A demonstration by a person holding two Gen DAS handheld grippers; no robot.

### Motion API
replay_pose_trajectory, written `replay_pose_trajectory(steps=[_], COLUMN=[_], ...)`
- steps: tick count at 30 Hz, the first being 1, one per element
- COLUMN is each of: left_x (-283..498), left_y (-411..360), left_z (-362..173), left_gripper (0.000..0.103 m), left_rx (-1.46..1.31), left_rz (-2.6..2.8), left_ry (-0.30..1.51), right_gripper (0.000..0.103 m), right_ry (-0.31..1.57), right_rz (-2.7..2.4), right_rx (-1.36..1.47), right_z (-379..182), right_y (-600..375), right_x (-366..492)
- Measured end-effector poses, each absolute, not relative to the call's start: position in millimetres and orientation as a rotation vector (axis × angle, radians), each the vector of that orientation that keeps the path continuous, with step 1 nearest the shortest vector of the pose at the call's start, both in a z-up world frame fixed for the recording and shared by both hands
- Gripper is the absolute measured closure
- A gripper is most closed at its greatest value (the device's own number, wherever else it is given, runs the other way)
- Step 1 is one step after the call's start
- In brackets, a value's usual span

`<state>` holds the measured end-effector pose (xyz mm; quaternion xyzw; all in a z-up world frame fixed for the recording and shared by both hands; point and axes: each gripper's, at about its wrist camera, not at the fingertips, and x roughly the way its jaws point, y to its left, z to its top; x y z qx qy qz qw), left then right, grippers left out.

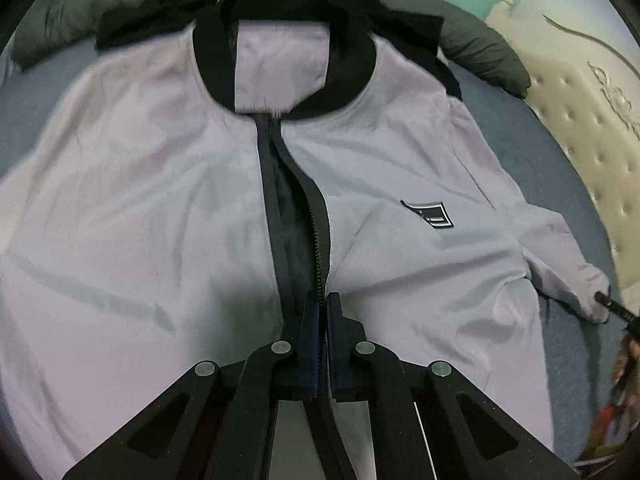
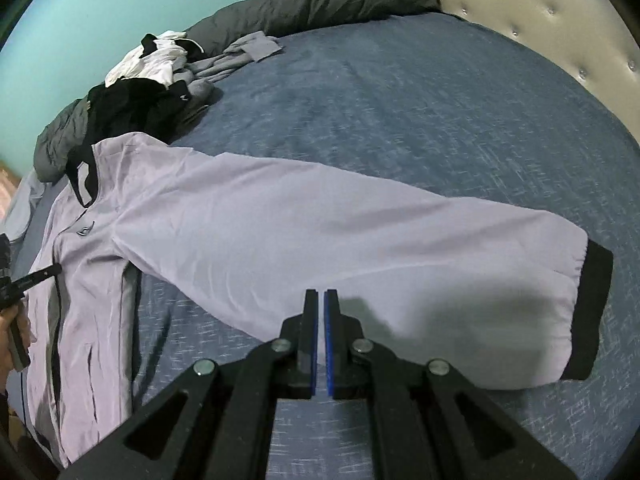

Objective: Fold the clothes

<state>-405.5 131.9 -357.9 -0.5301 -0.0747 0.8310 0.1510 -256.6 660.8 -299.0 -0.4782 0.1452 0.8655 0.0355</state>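
Closed fingers of the left hand-held gripper (image 1: 323,300) sit nearest the lens, clenched with their tips at the lower part of the jacket's (image 1: 160,200) black zipper (image 1: 316,248); whether fabric is pinched between them cannot be told. The right hand-held gripper (image 2: 320,296) is likewise clenched, its tips over the near edge of the outstretched sleeve (image 2: 340,240), with no cloth visibly between the pads. The lilac jacket lies face up and spread flat on the blue bed (image 2: 420,120), collar (image 1: 288,60) away from the person, front partly unzipped, so the fold appears to be only at its beginning: smoothing and squaring the garment. The next move likely calls for taking the sleeve near its black cuff (image 2: 592,312) and carrying it across the chest, which needs the jaws to part first. Open bedding lies beyond and to the right of the sleeve, giving ample room for a sweep. At the collar end, a heap of black and white clothes (image 2: 140,92) touches the jacket, and a dark grey duvet (image 2: 320,0) runs along the bed's far edge. A padded headboard (image 2: 520,20) bounds the bed on the cuff side.
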Motion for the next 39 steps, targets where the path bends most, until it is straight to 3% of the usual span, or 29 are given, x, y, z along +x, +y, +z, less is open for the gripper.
replay_pose_trajectory(steps=[2, 5, 6, 7, 8, 9, 10, 16, 24, 28, 29, 30, 32, 34, 39], left_x=[-405, -396, -393, -388, -384, -377, -372, -353, -358, -361, -362, -362, -362, -362, -360], left_y=[138, 139, 138, 136, 134, 133, 133, 144, 178, 186, 187, 188, 189, 191, 191], left_z=[-367, -359, -355, -350, -346, -340, -335, -323, -332, -343, -345, -347, -351, -355, -362], left_gripper=[0.097, 0.089, 0.083, 0.067, 0.058, 0.057, 0.057, 0.051, 0.050, 0.050, 0.050, 0.050, 0.050, 0.050, 0.050], left_rx=[-1.585, -1.533, -1.509, -1.487, -1.468, -1.435, -1.410, -1.339, -1.322, -1.348, -1.352, -1.356, -1.361, -1.365, -1.374], left_rz=[2.339, 2.373, 2.386, 2.409, 2.433, 2.460, 2.465, 2.468, 2.430, 2.418, 2.416, 2.417, 2.415, 2.411, 2.407], left_ry=[-0.163, -0.150, -0.163, -0.168, -0.164, -0.161, -0.162, -0.123, -0.094, -0.093, -0.097, -0.099, -0.099, -0.099, -0.093], right_gripper=[0.100, 0.087, 0.080, 0.069, 0.061, 0.048, 0.044, 0.040, 0.040, 0.041, 0.044, 0.056, 0.063, 0.081, 0.088], right_ry=[0.459, 0.390, 0.370, 0.364, 0.360, 0.363, 0.367, 0.408, 0.652, 0.680, 0.676, 0.671, 0.682, 0.672, 0.621], right_rz=[2.660, 2.667, 2.667, 2.655, 2.641, 2.625, 2.609, 2.462, 2.431, 2.414, 2.408, 2.402, 2.409, 2.425, 2.472], right_rx=[-1.475, -1.485, -1.476, -1.452, -1.428, -1.392, -1.356, -1.179, -1.147, -1.185, -1.201, -1.217, -1.245, -1.258, -1.114], right_z=[-298, -297, -296, -295, -293, -291, -289, -282, -292, -302, -305, -308, -313, -316, -298], right_y=[656, 652, 656, 663, 672, 683, 695, 778, 838, 844, 844, 843, 842, 838, 833], right_x=[-259, -261, -259, -255, -251, -246, -240, -211, -212, -225, -227, -229, -230, -230, -223])
